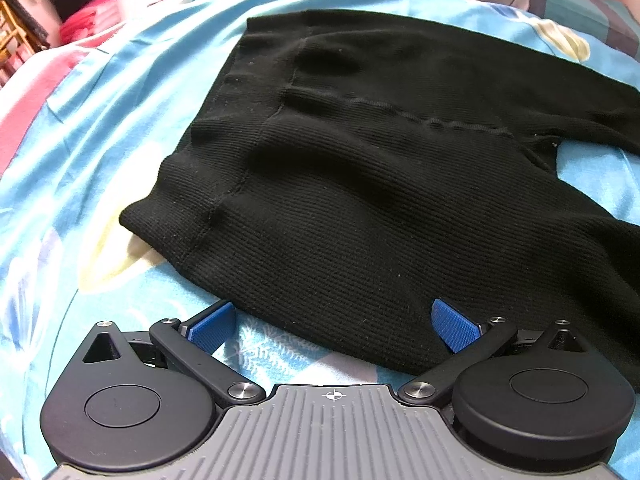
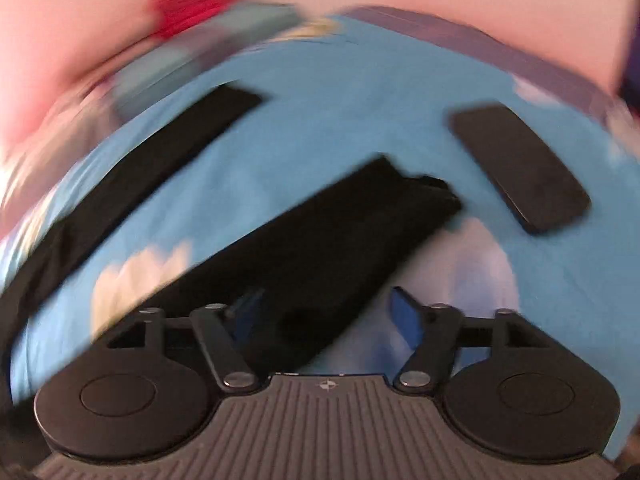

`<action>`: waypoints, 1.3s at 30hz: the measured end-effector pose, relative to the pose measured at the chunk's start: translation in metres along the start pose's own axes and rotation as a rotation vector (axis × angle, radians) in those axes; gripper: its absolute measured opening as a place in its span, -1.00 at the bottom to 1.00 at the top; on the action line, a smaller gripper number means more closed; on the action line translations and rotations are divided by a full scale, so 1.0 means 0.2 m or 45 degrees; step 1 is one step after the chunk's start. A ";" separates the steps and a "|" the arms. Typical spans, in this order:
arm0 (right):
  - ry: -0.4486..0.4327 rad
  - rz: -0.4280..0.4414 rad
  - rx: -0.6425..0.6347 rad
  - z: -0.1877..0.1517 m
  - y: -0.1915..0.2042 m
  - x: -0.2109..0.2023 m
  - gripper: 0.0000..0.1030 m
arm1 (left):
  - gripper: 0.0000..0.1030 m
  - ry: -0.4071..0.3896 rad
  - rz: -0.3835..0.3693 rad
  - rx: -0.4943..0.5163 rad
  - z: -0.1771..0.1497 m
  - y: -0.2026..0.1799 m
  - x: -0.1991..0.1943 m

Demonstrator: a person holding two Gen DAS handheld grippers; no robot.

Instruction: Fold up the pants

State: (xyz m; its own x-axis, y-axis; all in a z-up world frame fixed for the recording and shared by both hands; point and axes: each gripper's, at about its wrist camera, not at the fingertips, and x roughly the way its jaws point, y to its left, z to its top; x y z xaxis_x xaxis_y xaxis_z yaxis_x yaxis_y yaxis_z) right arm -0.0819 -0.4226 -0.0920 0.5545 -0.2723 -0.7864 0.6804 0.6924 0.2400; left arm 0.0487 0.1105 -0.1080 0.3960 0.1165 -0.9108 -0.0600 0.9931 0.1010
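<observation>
One pair of black ribbed pants [image 1: 360, 168] spread flat on a blue patterned bedsheet [image 1: 100, 152], one dark phone [image 2: 520, 164], two grippers, one per view. In the left wrist view, waistband edge toward the left, body of the garment running rightward, where the split into two legs shows as a wedge of sheet near the right side; long axis left to right, tilted slightly up and away. Pink and red bedding [image 1: 88, 24] bunched at the far upper left. Low in that view, the left gripper [image 1: 334, 326], blue pads spread wide apart, nothing between them but the near hem of the pants and bare sheet; left pad [image 1: 212, 326] over sheet, right pad [image 1: 454, 326] over black fabric. Right wrist view heavily motion-blurred: two black legs lying as diagonal strips, one at the left [image 2: 132, 188], one through the centre [image 2: 340, 240], each rising from lower left to upper right, cuffs at the upper ends, well apart. Phone to the right of the centre leg's cuff, flat on the sheet, near but not touching. Right gripper [image 2: 328, 316] also spread open, centre leg passing between the pads; contact not discernible through the blur.
</observation>
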 end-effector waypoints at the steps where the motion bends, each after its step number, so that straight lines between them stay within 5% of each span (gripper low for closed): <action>1: -0.015 0.003 0.029 0.01 -0.01 0.01 -0.42 | 1.00 -0.001 0.002 -0.001 0.00 0.00 0.00; 2: -0.013 0.032 -0.024 0.01 0.01 0.02 -0.84 | 1.00 0.004 0.001 -0.002 0.00 -0.01 0.00; 4: 0.001 0.028 -0.169 0.02 0.03 0.01 -0.80 | 1.00 0.003 0.002 0.000 0.00 -0.01 0.00; 9: -0.041 0.021 0.043 0.05 -0.17 -0.01 -0.76 | 1.00 -0.019 0.001 -0.004 -0.02 0.00 -0.01; 12: -0.071 -0.081 0.056 0.05 -0.13 -0.08 -0.15 | 1.00 -0.032 -0.005 -0.008 -0.03 0.00 -0.02; 15: -0.223 -0.242 -0.104 0.02 0.06 -0.16 0.14 | 1.00 -0.050 -0.008 -0.009 -0.04 0.00 -0.03; 19: -0.217 0.125 -0.596 -0.20 0.49 -0.27 0.22 | 1.00 -0.048 -0.006 -0.028 -0.05 0.00 -0.04; 24: 0.026 0.718 -1.149 -0.54 1.07 -0.25 0.03 | 1.00 -0.004 0.028 -0.086 -0.03 0.05 -0.07; 27: 0.170 0.937 -1.324 -0.69 1.31 -0.20 0.04 | 1.00 -0.005 0.093 -0.132 -0.02 0.10 -0.11; 30: 0.439 1.022 -1.610 -0.85 1.50 -0.13 0.05 | 1.00 0.012 0.180 -0.157 0.00 0.18 -0.11; 35: 0.347 1.268 -1.679 -0.81 1.75 -0.21 0.00 | 1.00 -0.025 0.183 -0.286 -0.02 0.33 -0.17; 39: 0.296 1.286 -1.723 -0.90 2.02 -0.16 -0.12 | 1.00 -0.051 0.049 -0.467 -0.04 0.54 -0.23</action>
State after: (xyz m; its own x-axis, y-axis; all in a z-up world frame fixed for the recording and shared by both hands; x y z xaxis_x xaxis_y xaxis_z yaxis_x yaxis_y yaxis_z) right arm 0.0890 -0.0126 -0.0722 0.3179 0.6101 -0.7258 -0.8034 0.5798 0.1355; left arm 0.0171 0.2115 -0.0592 0.4221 0.1613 -0.8921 -0.3968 0.9176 -0.0219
